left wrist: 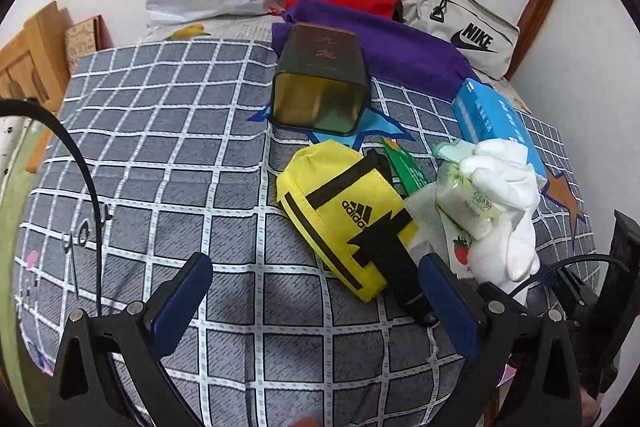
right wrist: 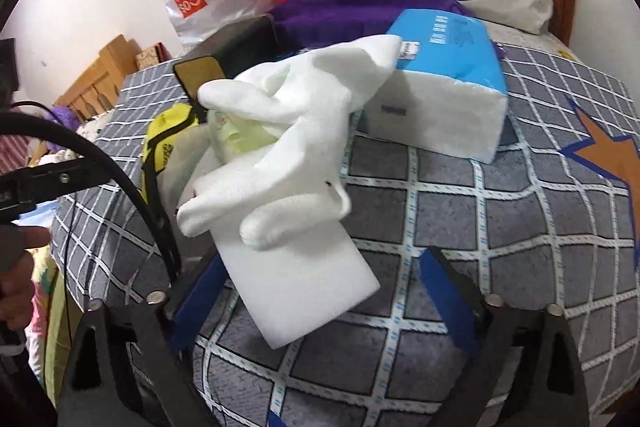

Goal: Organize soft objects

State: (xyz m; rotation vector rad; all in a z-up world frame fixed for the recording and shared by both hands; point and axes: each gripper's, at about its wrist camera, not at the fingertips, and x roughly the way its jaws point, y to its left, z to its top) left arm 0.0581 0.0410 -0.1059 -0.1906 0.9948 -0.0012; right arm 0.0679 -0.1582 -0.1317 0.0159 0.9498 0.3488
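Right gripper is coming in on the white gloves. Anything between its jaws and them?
Nothing visible blocks them. The right gripper is open, and the cuff of the white gloves already reaches between its fingers. The gloves lie draped over a green wipes pack, with the yellow pouch beside them, so a pull may drag the pack.

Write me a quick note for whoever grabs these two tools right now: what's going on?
Left hand-held gripper: open, empty, by the yellow pouch.
Right hand-held gripper: open, white gloves between its fingers, not pinched.
Gloves lie over a wipes pack, beside the blue tissue pack, on the checked bed cover.
Done: nothing sorted, as far as I see.
Left: gloves, pouch, purple cloth.
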